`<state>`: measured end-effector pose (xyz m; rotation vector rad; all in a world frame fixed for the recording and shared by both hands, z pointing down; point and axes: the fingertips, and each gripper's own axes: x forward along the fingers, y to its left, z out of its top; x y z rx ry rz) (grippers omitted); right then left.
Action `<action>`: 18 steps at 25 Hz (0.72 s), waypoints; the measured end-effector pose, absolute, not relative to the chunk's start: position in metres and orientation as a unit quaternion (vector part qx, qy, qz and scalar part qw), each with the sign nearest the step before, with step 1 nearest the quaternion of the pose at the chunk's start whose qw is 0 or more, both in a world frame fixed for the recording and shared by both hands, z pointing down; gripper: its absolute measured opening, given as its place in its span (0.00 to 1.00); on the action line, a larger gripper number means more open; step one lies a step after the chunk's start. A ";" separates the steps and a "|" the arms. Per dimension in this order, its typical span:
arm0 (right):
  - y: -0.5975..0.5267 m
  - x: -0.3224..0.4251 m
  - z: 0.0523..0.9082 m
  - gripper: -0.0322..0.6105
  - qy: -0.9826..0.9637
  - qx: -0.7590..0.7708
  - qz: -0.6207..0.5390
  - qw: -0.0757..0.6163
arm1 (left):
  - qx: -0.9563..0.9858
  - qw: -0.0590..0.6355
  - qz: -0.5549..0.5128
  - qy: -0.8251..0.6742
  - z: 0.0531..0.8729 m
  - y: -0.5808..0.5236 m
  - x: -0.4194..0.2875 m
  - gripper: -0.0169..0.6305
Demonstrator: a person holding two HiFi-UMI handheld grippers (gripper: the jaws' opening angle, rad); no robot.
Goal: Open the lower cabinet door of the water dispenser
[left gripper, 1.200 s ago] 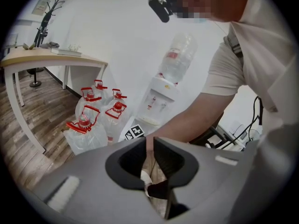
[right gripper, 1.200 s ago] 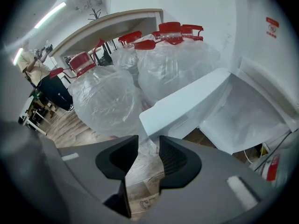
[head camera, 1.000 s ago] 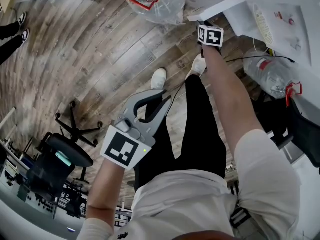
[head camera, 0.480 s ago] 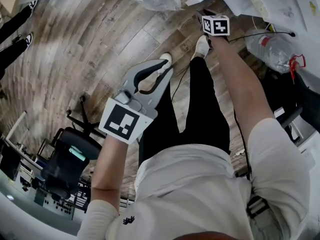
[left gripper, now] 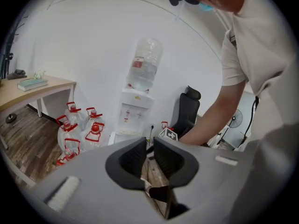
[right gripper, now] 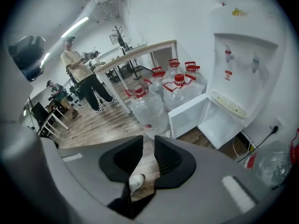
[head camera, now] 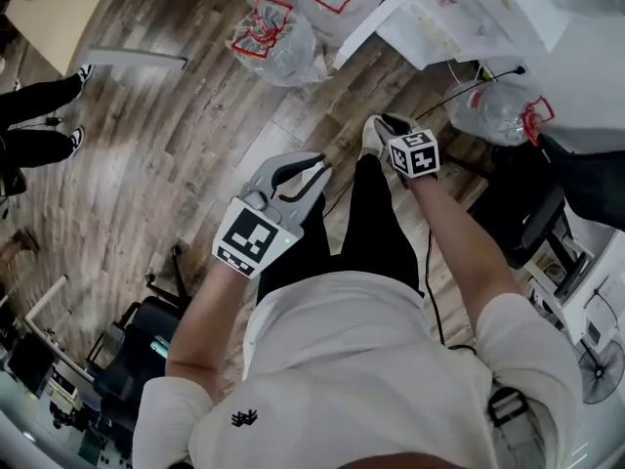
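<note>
The white, boxy water dispenser (right gripper: 243, 73) is standing at 1 o'clock in the head view, its flat lower cabinet door (right gripper: 187, 117) hanging open on a bare white compartment, beside clear plastic bottles (right gripper: 149, 108) with red handles on wood-grain flooring (head camera: 176, 135). The right gripper (right gripper: 148, 154), at the door's edge a second ago, is now hovering clear of it, its black jaws having just been closing to a narrow, empty gap. The left gripper (left gripper: 149, 155) is likewise keeping its jaws slightly parted, gripping nothing.
</note>
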<state>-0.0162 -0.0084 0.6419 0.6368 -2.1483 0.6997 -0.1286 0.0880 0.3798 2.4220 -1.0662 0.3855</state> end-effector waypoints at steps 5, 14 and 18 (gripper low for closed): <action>0.039 0.004 0.564 0.14 -0.867 0.238 0.243 0.363 | 0.896 0.225 0.144 -0.354 0.353 0.100 -0.110 0.11; 0.105 0.040 0.440 0.13 -0.886 0.244 0.212 0.334 | 0.913 0.193 0.166 -0.319 0.309 0.116 -0.094 0.11; 0.121 0.054 0.400 0.12 -0.893 0.260 0.194 0.311 | 0.920 0.175 0.163 -0.310 0.289 0.117 -0.080 0.11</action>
